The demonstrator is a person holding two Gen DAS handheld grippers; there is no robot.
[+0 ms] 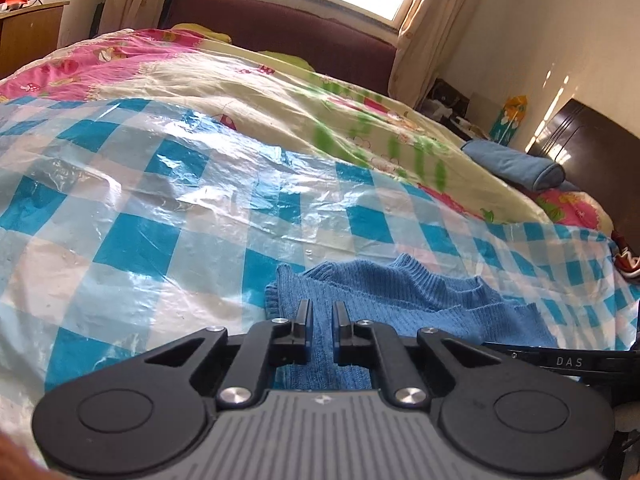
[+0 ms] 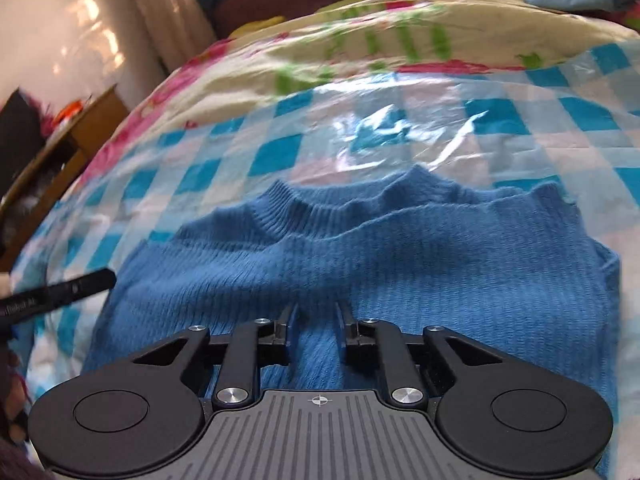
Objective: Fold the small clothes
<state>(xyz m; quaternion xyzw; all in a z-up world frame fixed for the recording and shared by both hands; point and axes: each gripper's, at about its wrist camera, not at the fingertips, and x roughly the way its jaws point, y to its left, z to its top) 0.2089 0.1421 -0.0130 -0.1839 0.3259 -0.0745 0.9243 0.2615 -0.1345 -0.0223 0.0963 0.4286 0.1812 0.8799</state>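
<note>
A small blue knitted sweater (image 2: 400, 248) lies on a blue-and-white checked plastic sheet (image 1: 140, 208) spread over a bed. In the left wrist view the sweater (image 1: 400, 296) shows its ribbed collar and left edge. My left gripper (image 1: 322, 312) is over the sweater's left part, jaws a narrow gap apart with knit fabric showing between them. My right gripper (image 2: 318, 316) is over the sweater's middle, jaws slightly apart with knit between them. Whether either one pinches the fabric cannot be told. Part of the left gripper (image 2: 60, 292) shows at the left in the right wrist view.
The plastic sheet (image 2: 280, 152) lies on a floral quilt (image 1: 280, 92). A folded blue cloth (image 1: 516, 164) sits at the bed's far right. A dark red headboard (image 1: 300, 36) and a window are behind. A wooden cabinet (image 1: 28, 36) stands at left.
</note>
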